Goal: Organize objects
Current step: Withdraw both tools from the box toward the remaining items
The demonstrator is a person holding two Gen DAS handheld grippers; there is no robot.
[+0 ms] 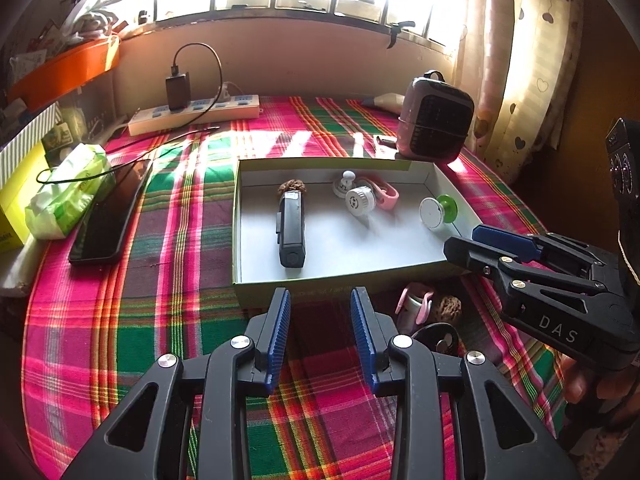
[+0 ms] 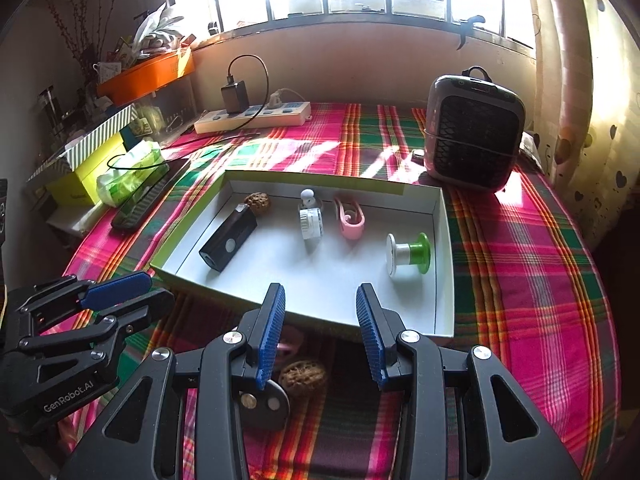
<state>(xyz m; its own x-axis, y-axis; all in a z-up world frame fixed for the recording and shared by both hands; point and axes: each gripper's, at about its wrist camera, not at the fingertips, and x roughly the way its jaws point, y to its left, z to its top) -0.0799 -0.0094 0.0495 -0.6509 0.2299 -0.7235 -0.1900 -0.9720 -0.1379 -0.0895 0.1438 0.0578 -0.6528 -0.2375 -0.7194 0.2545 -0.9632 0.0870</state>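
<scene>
Both grippers empty, fingers spread: left gripper [image 1: 320,312], right gripper [image 2: 320,312]. Lower right over walnut [image 2: 303,378] outside the tray [image 2: 444,264], pinch mid-shell, avoid black clip [image 2: 264,404]

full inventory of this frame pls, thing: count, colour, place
box: 1, white inside, centre of cloth
torch: 1, black, box left
walnut: 1, brown, box, at torch's far end
white knobs: 2, box middle
clip: 1, pink, box, right of knobs
spool: 1, white and green, box right
loose walnut: 1, brown, cloth before box
pink item: 1, before box
dark item: 1, before box
heater: 1, grey, far right
power strip: 1, white, far
phone: 1, black, left
tissues: 1, green, left
left gripper: open, empty
right gripper: open, empty
</scene>
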